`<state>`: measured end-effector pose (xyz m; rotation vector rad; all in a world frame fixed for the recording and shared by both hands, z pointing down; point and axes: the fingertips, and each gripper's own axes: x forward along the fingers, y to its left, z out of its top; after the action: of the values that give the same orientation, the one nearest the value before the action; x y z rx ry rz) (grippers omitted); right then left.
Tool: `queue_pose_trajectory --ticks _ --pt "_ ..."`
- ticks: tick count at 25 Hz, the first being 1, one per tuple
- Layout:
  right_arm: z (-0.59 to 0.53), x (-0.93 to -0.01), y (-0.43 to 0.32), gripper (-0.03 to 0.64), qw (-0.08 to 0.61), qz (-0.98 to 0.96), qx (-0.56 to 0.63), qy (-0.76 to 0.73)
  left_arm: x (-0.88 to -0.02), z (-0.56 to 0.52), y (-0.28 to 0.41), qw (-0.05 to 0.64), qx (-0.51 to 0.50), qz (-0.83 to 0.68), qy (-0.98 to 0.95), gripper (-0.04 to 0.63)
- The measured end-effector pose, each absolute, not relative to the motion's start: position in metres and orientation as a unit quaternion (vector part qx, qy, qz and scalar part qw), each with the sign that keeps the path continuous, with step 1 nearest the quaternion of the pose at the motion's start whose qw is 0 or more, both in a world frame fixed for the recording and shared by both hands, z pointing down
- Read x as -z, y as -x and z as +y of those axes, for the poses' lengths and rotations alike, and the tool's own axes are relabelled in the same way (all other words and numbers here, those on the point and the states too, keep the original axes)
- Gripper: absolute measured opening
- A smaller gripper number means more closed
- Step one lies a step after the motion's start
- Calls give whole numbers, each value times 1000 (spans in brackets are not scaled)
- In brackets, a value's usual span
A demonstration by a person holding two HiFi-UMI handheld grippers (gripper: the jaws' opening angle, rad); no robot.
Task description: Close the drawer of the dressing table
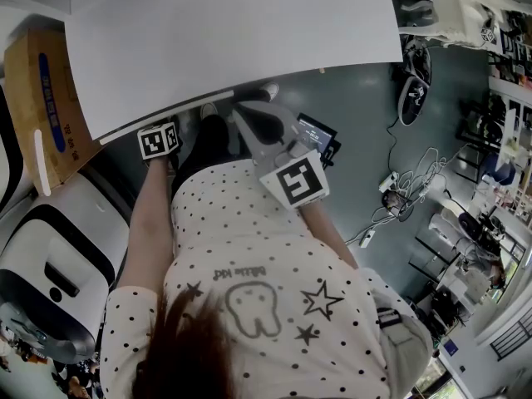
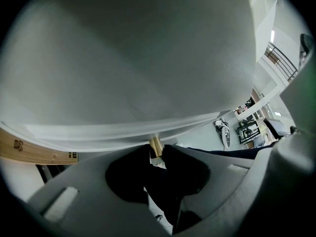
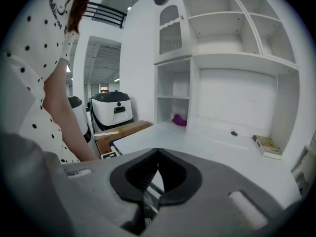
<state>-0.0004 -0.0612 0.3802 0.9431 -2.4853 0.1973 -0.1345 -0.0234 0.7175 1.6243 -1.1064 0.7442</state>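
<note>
The white drawer front (image 2: 123, 127) of the dressing table fills the top of the left gripper view, with a small brass knob (image 2: 155, 144) below its edge. My left gripper (image 2: 157, 151) is shut on that knob, one black pad on each side. In the head view only its marker cube (image 1: 158, 140) shows, just under the white tabletop (image 1: 233, 32); the jaws and the knob are hidden there. My right gripper (image 3: 157, 153) hangs shut and empty off the table's front right, its marker cube (image 1: 296, 182) in front of the person's body.
The dressing table carries open white shelves (image 3: 232, 38), a purple object (image 3: 178, 119) in a niche and a small book (image 3: 267, 146). A cardboard box (image 1: 41, 98) and a white appliance (image 1: 50, 273) stand to the left. Cables (image 1: 399, 194) and shoes (image 1: 413, 90) lie on the floor at right.
</note>
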Motion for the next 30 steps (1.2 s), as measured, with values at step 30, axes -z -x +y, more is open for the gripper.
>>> queue_pose_trajectory --ticks 30 --pt "-65 -380 2 -2 233 -905 -75 -348 -718 -27 137 500 -305 -460 -668 89"
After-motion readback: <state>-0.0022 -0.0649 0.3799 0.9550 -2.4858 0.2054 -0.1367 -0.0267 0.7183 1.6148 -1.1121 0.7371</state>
